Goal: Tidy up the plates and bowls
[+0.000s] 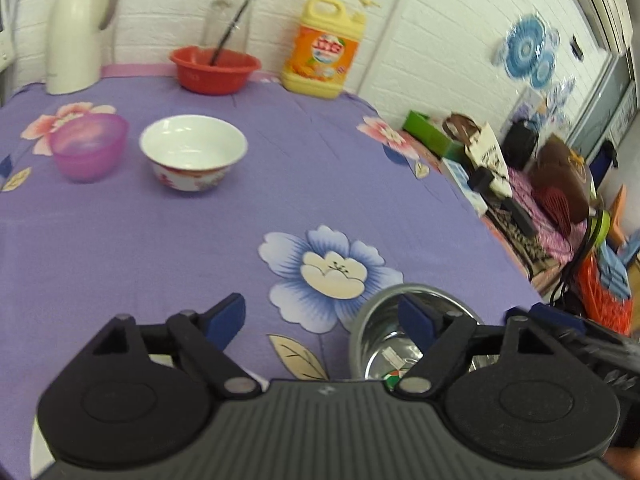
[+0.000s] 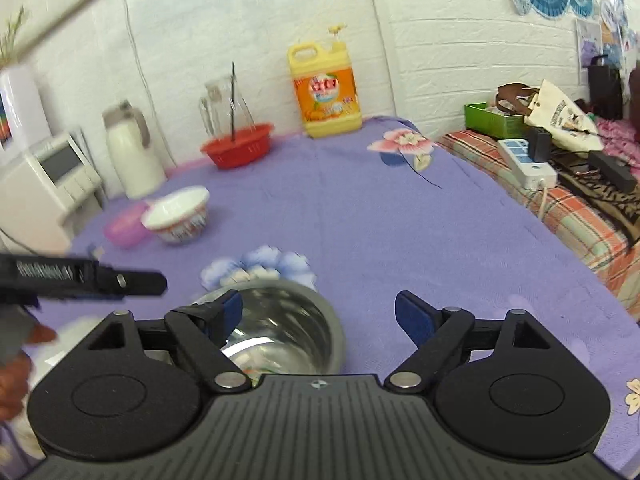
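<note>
Both grippers open near the steel bowl; nothing held.

Nearest, the steel bowl (image 2: 276, 328) stands upright on the surface (image 1: 160, 240), at the near edge. The right gripper (image 2: 318, 314) is wide open, its left finger at or inside the rim; contact cannot be confirmed. The left gripper (image 1: 322, 318) is equally wide open and empty, the bowl by its right finger. Judgement: straddle the rim wall squarely before closing, since polished steel may slip. Farther off, the white bowl (image 1: 193, 158) and pink bowl (image 1: 88, 146) stand close together. No plates are clearly visible; both gripper bodies hide the near surface.
</note>
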### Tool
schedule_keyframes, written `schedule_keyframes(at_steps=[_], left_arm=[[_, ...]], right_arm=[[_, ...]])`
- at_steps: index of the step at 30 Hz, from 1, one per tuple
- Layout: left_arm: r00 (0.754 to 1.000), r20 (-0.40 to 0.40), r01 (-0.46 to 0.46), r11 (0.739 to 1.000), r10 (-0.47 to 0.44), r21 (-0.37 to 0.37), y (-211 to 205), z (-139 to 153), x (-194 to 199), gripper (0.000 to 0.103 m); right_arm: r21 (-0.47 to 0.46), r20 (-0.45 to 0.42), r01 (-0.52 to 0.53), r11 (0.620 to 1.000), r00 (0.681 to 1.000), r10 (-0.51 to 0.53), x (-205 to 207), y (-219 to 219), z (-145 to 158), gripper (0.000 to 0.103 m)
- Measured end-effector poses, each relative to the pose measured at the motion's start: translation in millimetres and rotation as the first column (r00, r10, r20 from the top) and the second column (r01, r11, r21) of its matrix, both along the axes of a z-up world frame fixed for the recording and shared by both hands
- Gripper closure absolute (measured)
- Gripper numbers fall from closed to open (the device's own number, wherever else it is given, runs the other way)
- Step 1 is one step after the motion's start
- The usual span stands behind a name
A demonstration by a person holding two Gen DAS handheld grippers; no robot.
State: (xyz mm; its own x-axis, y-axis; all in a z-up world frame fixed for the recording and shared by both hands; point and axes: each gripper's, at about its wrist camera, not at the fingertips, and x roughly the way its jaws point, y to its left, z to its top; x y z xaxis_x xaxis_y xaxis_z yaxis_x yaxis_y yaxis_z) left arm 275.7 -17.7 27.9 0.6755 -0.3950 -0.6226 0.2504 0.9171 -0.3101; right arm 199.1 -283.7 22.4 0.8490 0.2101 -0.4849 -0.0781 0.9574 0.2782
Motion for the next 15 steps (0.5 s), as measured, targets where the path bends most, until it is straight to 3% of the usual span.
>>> schedule_keyframes(at_steps=[2,6,15], left_arm=[[1.0,0.011,-0.023,1.0,0.023,0.004,8.7,0.7,-5.6,0.022],[0.998,0.01,-0.054,0.999,0.054,-0.003,21.8,-1.1,-11.5,0.022],[0.995,-0.012,-0.101,0.995,0.102,0.019,57.8,-11.9,-13.0,0.022]], right_arm=[[0.043,0.032,-0.039,0.998,0.999,0.037,-2.4,2.7,13.6,0.0],[0.002,0.073,-0.095,0.995,0.993,0.095,-5.4,25.4,25.8,0.0],[-0.033,-0.003,-0.204,0.978,0.979,0.204,15.8,65.0,13.9,0.0]])
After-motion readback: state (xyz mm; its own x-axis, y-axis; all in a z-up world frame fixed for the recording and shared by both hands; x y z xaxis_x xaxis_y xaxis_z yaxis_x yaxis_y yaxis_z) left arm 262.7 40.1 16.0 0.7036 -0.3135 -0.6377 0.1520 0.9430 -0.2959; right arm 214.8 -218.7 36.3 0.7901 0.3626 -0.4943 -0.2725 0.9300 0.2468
